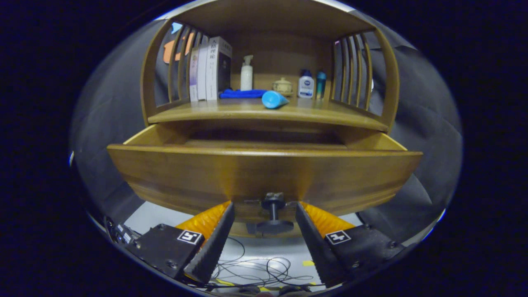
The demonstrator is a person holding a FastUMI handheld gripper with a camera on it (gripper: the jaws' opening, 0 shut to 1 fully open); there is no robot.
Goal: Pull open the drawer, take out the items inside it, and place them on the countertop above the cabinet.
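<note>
drawer: wide wooden drawer pulled out toward the fingers, long axis side to side, dark round knob pointing at the camera
tube: light blue tube lying on the wooden countertop, cap end toward the drawer
hidden: drawer's inside floor – behind the front panel, contents can't be made out
gripper: fingers spread wide either side of the knob – not touching it, holding nothing

three books, three bottles, one drawer

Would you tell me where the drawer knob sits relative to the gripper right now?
In the gripper view, the drawer knob sits between the open gripper's fingers, untouched, low on the pulled-out drawer front.
</note>
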